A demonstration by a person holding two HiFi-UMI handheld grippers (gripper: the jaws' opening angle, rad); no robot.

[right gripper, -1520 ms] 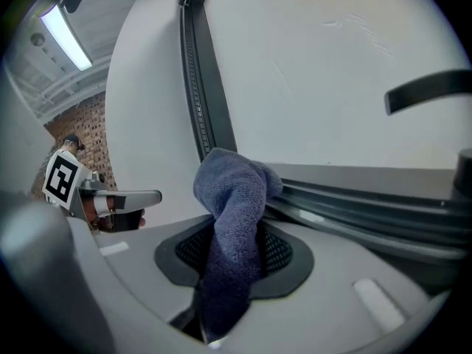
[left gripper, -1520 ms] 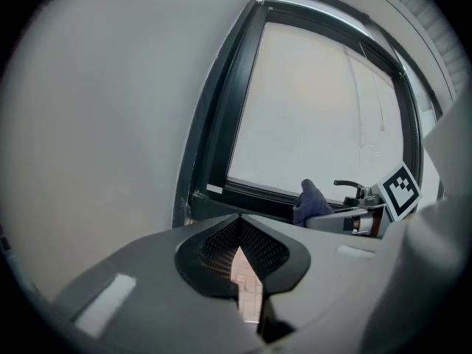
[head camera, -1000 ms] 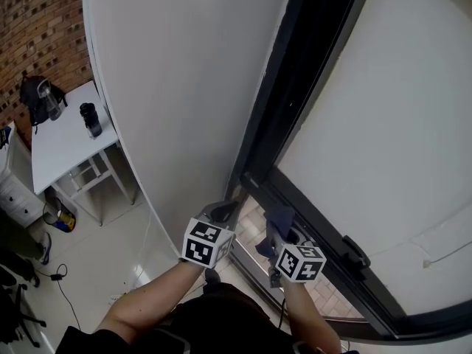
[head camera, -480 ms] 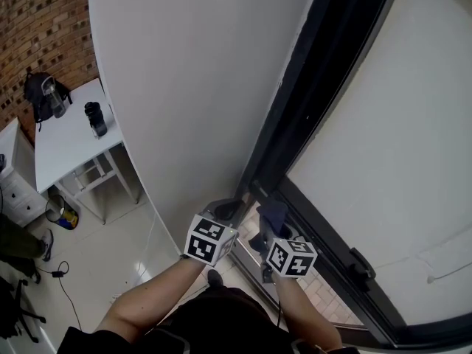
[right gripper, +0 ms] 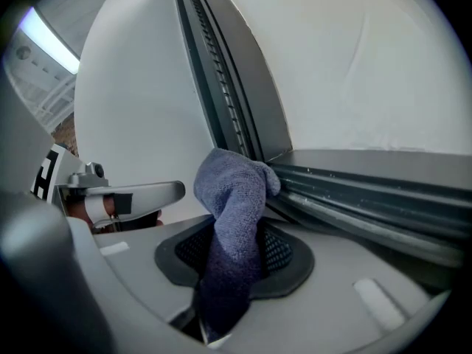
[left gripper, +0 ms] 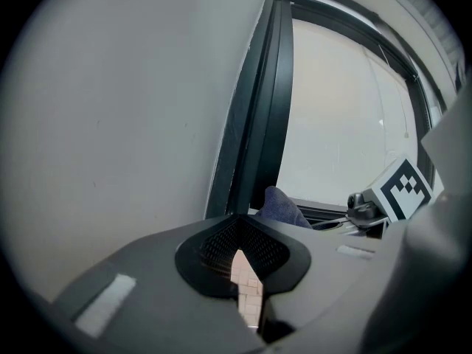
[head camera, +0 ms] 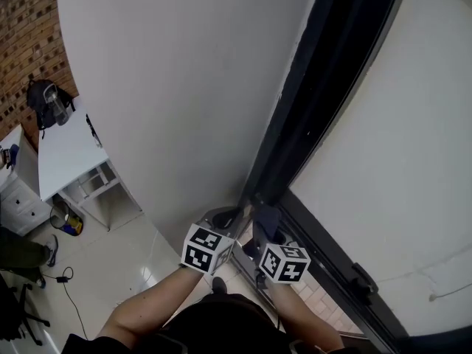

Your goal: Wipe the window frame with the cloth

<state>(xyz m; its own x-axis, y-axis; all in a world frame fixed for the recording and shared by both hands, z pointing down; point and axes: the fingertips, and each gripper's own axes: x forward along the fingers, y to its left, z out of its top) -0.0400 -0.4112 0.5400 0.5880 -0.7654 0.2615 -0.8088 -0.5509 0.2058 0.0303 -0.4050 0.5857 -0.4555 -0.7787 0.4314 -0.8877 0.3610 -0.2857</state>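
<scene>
A blue-grey cloth (right gripper: 232,198) sticks up from my right gripper (right gripper: 230,260), which is shut on it. The cloth's top touches the lower corner of the black window frame (right gripper: 221,87), where the upright meets the bottom rail (right gripper: 369,190). In the head view the cloth (head camera: 265,217) sits at that corner of the frame (head camera: 324,94), ahead of the right gripper (head camera: 264,233). My left gripper (head camera: 227,217) hovers just left of it beside the white wall, shut and holding nothing. The left gripper view shows its jaws (left gripper: 237,223) closed, with the cloth (left gripper: 284,206) behind.
A white wall (head camera: 184,87) borders the frame on the left. Pale glass or a blind (head camera: 398,139) fills the window. A black handle (head camera: 361,279) sits on the bottom rail. A white table (head camera: 66,153) with a black bag (head camera: 44,98) stands at far left.
The right gripper has slid the cloth left along the bottom rail into the frame's corner. The left gripper stays close beside it, and the head view has shifted slightly.
</scene>
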